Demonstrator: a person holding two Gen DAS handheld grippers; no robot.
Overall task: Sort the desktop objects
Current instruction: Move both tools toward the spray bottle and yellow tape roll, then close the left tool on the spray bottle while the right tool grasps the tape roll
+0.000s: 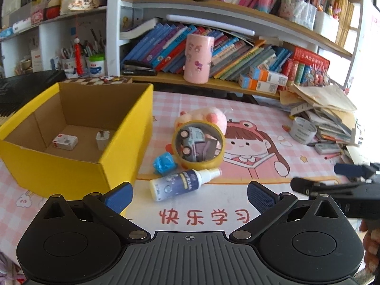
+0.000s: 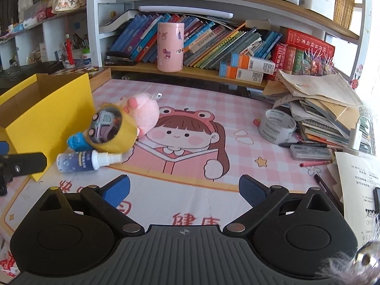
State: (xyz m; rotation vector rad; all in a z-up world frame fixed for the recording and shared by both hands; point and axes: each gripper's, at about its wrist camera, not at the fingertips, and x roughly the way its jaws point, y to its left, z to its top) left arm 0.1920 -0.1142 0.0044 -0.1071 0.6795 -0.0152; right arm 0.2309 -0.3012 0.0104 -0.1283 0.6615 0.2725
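Observation:
A yellow cardboard box (image 1: 123, 147) stands at the left with a small white carton (image 1: 65, 141) and a white charger plug (image 1: 102, 139) inside. Beside it lie a yellow roll holding a toy car (image 1: 198, 143), a pink plush (image 1: 209, 116), a blue crumpled wad (image 1: 163, 162) and a small spray bottle (image 1: 184, 182). My left gripper (image 1: 190, 193) is open, just short of the bottle, nothing between its fingers. My right gripper (image 2: 184, 188) is open over the mat, right of the bottle (image 2: 89, 161) and roll (image 2: 111, 130); it also shows at the left wrist view's right edge (image 1: 332, 178).
A tape roll (image 2: 276, 125), pens, a pencil case (image 2: 311, 153) and a paper stack (image 2: 327, 109) crowd the right side. A pink canister (image 2: 170, 47) and leaning books fill the shelf behind. The pink cartoon mat (image 2: 213, 171) covers the desk. A printed sheet (image 2: 358, 190) lies at the right.

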